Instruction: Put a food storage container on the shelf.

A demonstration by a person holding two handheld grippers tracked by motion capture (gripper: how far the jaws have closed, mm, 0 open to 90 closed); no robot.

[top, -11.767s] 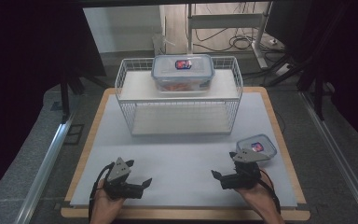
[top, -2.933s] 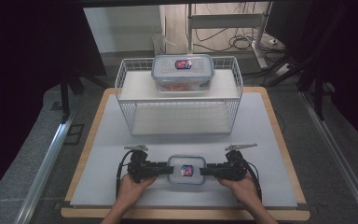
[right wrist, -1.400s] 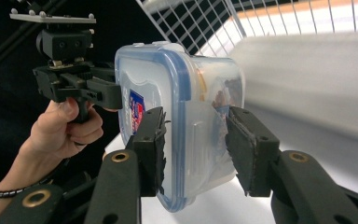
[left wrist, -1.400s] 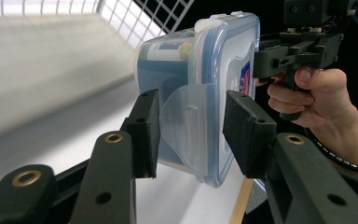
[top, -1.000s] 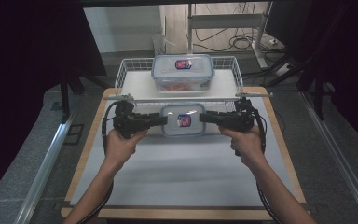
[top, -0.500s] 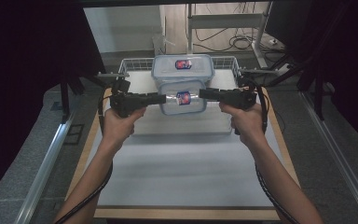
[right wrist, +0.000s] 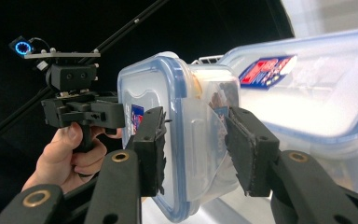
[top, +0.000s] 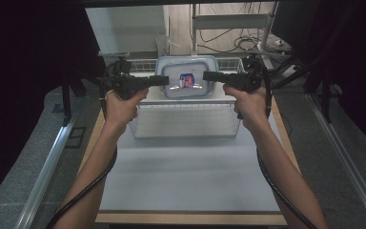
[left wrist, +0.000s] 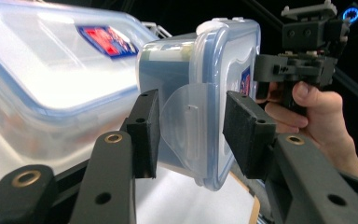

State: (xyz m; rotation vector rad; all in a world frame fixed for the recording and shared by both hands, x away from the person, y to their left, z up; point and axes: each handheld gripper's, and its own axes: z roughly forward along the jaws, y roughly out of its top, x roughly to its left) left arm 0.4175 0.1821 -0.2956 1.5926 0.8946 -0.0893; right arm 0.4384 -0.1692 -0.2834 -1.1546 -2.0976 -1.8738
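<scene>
high view: I see the small container held up between both grippers at the far wire rack, over the large container, likely for stacking.
left gripper view: left gripper clamps its near-end latch.
right gripper view: right gripper pinches the opposite end, sharing the load.

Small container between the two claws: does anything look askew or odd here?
Yes. The small container hangs in the air on its edge, lid sideways, beside the big container on the wire rack. Left claw and right claw grip its ends.
</scene>
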